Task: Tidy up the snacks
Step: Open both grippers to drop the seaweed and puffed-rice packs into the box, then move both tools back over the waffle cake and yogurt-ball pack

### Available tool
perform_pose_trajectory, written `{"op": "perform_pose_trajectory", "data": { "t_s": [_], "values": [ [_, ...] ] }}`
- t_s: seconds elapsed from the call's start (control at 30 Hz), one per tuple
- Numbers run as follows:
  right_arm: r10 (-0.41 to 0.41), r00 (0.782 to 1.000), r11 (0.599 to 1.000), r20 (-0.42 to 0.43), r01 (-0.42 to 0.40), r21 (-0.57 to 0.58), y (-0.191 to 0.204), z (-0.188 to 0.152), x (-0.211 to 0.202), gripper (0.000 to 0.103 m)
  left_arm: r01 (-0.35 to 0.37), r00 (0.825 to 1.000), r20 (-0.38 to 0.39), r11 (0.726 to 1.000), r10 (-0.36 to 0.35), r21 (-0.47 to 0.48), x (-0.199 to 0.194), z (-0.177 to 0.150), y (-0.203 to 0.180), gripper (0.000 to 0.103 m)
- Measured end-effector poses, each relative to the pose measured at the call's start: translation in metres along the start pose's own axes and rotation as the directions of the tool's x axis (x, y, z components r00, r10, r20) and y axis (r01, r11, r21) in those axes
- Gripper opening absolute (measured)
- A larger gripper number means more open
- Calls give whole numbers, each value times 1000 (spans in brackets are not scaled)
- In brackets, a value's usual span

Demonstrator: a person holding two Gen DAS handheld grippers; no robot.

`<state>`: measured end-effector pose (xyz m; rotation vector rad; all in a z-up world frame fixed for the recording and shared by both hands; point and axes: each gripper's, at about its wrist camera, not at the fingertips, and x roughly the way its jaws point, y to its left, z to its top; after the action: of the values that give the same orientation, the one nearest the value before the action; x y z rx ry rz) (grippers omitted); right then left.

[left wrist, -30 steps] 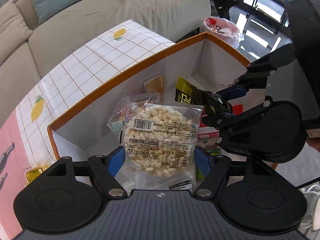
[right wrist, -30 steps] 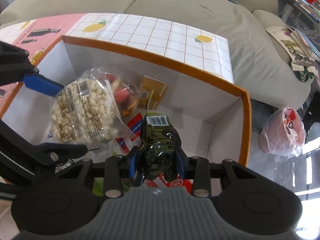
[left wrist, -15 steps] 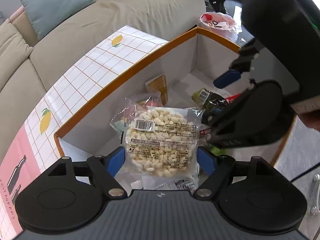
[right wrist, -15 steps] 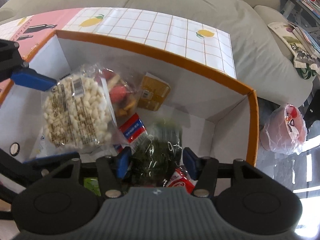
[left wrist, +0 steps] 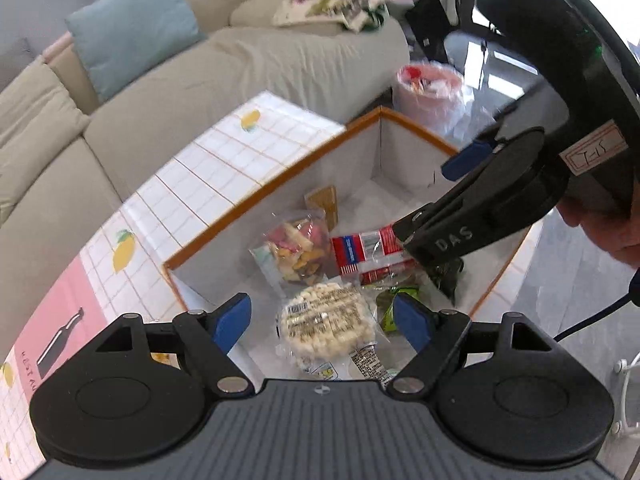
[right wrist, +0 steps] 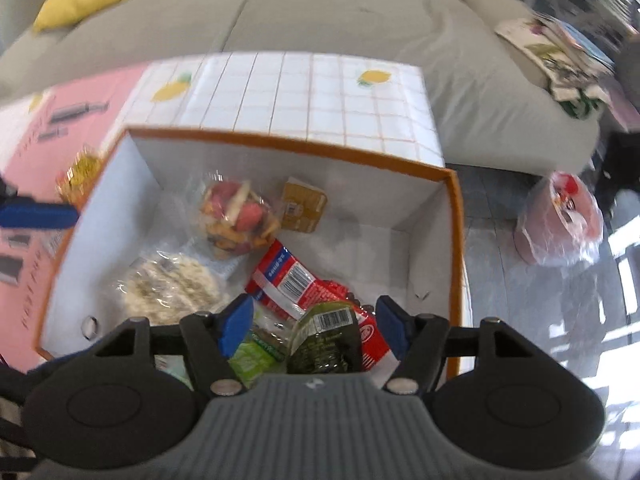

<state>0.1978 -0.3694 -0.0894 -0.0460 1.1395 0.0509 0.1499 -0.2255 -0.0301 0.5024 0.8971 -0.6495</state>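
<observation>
1. Down inside the white box [left wrist: 280, 196] with the orange rim lie all the snacks in view; the box stands on a tiled cloth [left wrist: 224, 160] printed with lemons, with a grey sofa [left wrist: 248, 68] behind it.
2. On the box floor the puffed-rice bag [left wrist: 326, 326] lies flat below the left gripper [left wrist: 322, 320], whose blue pads stand wide apart on either side of it without touching it; nothing is held.
3. At the right gripper [right wrist: 316, 320] the jaws are opening; the dark green packet [right wrist: 326, 340] sits between the pads, loose, pressed by neither one. Its lower end is cut off by the gripper body.
4. Beside that packet a light green packet [right wrist: 256, 354] shows only as a corner, and the red packet [right wrist: 290, 282] runs partly under both.
5. Farther back, a clear bag of mixed crackers [right wrist: 238, 220] lies just beside a small brown packet [right wrist: 304, 206] near the far wall.
6. From the left camera the right gripper's black body covers the near right part of the box, and only a sliver of the hand [left wrist: 604, 232] that holds it shows.
7. Blur smears the right camera's edges, so a yellow wrapper [right wrist: 80, 174] outside the box cannot be read.
</observation>
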Motion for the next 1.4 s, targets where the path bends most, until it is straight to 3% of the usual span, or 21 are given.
{"op": "perform_pose_trajectory", "data": {
  "t_s": [0.23, 0.43, 0.63, 0.83, 1.03, 1.2, 1.4],
  "values": [
    [-24, 987, 981, 157, -7, 195, 7, -20, -49, 69, -30, 988, 146, 992, 48, -124, -51, -22, 16, 94],
    [-13, 951, 966, 309, -68, 251, 39, -46, -81, 71, -96, 961, 233, 969, 150, -230, -88, -46, 30, 91],
    [9, 915, 963, 404, -117, 244, 92, -73, -99, 72, -105, 948, 241, 921, 206, -374, -107, -79, 60, 85],
    [-21, 887, 977, 461, -80, 198, 151, -91, -104, 72, -127, 951, 185, 856, 249, -500, -111, -122, 93, 77],
    [-5, 895, 974, 446, -97, 206, 190, -101, -90, 72, -142, 956, 134, 814, 259, -563, -115, -166, 115, 77],
    [23, 911, 983, 412, -96, 158, 216, -101, -75, 70, -148, 961, 111, 807, 254, -571, -112, -189, 127, 83],
    [13, 913, 996, 408, -45, 71, 243, -97, -62, 64, -122, 972, 92, 794, 218, -596, -102, -206, 143, 84]
  ]
}}
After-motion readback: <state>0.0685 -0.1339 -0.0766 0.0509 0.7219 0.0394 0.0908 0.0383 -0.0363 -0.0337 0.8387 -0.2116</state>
